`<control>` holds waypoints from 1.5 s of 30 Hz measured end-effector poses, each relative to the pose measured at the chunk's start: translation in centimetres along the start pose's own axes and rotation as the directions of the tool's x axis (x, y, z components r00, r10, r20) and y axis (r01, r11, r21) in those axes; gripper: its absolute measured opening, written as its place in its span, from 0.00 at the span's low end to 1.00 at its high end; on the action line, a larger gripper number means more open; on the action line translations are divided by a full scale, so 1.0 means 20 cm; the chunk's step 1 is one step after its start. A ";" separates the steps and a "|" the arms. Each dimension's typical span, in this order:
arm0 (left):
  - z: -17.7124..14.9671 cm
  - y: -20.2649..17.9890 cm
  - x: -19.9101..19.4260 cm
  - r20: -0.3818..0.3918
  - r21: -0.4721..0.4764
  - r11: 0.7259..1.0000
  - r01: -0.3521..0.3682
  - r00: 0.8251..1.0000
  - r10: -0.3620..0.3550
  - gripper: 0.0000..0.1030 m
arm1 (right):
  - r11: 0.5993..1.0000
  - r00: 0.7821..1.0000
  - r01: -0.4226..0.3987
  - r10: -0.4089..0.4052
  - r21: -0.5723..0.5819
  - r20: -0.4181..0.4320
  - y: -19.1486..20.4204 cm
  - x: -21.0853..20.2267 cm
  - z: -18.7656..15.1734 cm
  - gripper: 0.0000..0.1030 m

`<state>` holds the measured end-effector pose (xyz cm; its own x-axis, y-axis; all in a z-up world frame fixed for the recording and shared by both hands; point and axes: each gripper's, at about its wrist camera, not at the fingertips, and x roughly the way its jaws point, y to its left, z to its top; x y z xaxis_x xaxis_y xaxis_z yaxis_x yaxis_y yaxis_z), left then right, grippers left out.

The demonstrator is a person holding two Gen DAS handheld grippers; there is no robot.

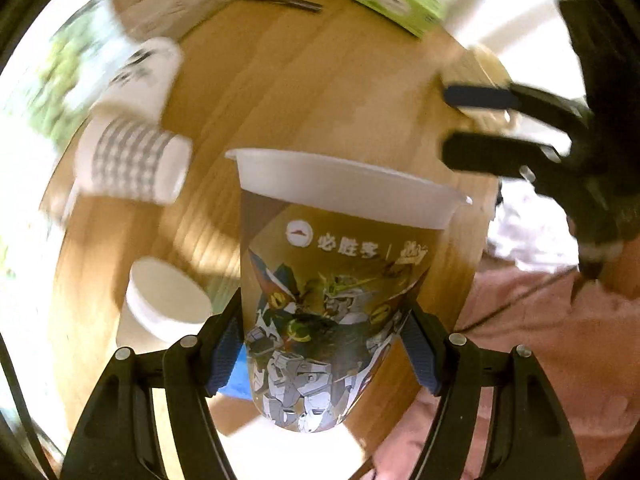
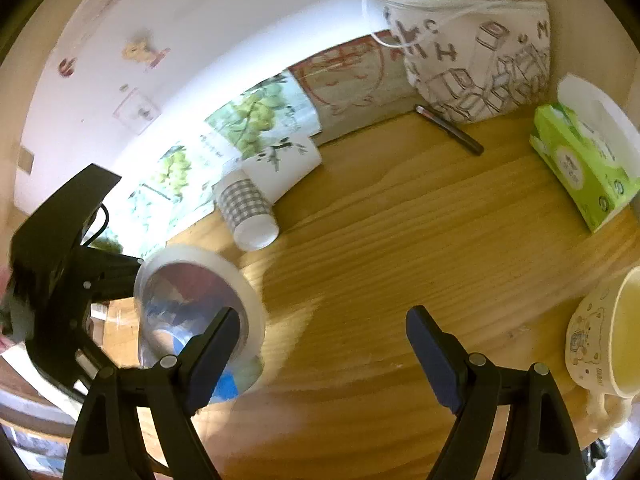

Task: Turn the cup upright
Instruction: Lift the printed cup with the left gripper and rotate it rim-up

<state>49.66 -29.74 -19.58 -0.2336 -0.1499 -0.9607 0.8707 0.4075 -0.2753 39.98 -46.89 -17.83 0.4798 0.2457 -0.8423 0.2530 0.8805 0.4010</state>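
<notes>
My left gripper is shut on a clear plastic cup printed with robot figures. Both pads press its lower body, and its white rim points away from the camera, above the wooden table. In the right wrist view the same cup is held by the left gripper at the left, tilted, with its open mouth facing the camera. My right gripper is open and empty over the table. It also shows in the left wrist view at the right, jaws apart.
A checked paper cup lies on its side beside a white cup with a plant print. A white paper cup stands at the left. A green tissue box, a pen, a printed bag and a cream mug are around.
</notes>
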 end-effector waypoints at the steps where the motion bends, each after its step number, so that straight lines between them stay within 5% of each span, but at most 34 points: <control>1: -0.03 0.01 -0.01 0.010 -0.019 1.000 -0.010 1.000 0.010 0.72 | 1.000 1.000 -0.003 0.003 -0.010 -0.002 0.02 -0.01 0.00 0.83; 11: -0.30 -0.10 0.02 0.100 -0.263 0.964 -0.045 0.992 0.074 0.72 | 0.997 1.000 -0.019 0.018 -0.069 -0.015 0.16 -0.08 -0.05 0.83; 28: -0.57 -0.18 0.06 0.181 -0.475 0.875 0.090 0.984 -0.004 0.72 | 0.998 0.999 -0.013 0.011 -0.066 -0.032 0.27 -0.16 -0.15 0.83; 45: -0.83 -0.28 0.24 0.205 -0.610 0.779 0.144 0.979 -0.021 0.72 | 0.996 0.992 -0.007 -0.005 -0.092 -0.127 0.34 -0.08 -0.44 0.83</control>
<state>36.41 -17.82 -23.25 -0.1584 -0.3398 -0.9271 0.3808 0.8453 -0.3748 33.41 -37.77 -16.92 0.3679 0.2909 -0.8832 0.1715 0.9123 0.3719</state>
